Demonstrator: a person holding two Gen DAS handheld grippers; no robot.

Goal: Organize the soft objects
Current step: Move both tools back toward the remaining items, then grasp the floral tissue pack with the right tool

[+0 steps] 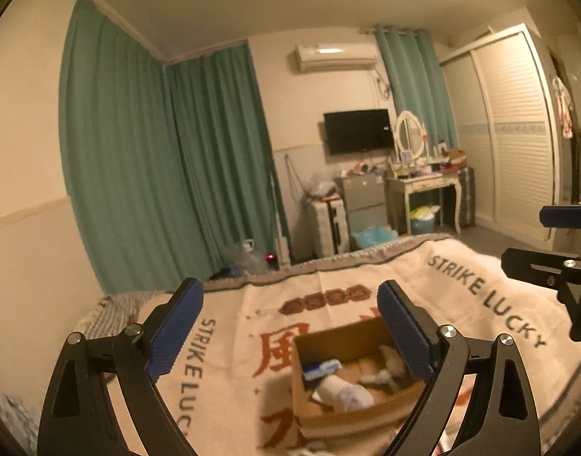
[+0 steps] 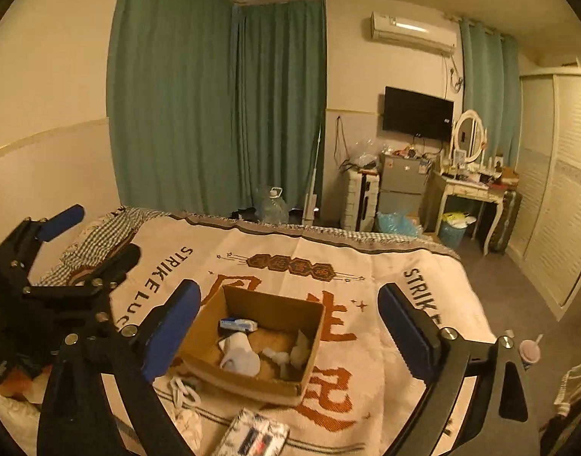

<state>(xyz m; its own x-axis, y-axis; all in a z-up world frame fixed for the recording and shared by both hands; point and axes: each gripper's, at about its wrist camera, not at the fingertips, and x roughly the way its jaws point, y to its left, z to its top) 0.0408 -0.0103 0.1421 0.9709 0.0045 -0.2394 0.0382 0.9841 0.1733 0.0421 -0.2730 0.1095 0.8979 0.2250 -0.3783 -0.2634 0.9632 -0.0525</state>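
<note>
An open cardboard box [image 2: 252, 376] sits on the cream blanket [image 2: 366, 273] on the bed. It holds a white sock [image 2: 239, 355], a blue and white tissue pack [image 2: 237, 325] and small white soft pieces [image 2: 299, 349]. The box also shows in the left wrist view [image 1: 320, 410]. My left gripper [image 1: 290, 334] is open and empty above the box. My right gripper [image 2: 286, 332] is open and empty above the box; it shows at the right of the left view [image 1: 556, 243]. White soft items [image 2: 184, 391] and a patterned pack [image 2: 256, 435] lie on the blanket near the box.
Green curtains [image 2: 214, 106] hang behind the bed. A dressing table [image 2: 472, 190], a small fridge [image 2: 400, 186], a suitcase [image 2: 360, 199] and a water jug [image 2: 273, 205] stand along the far wall. A wardrobe [image 2: 556, 190] is on the right.
</note>
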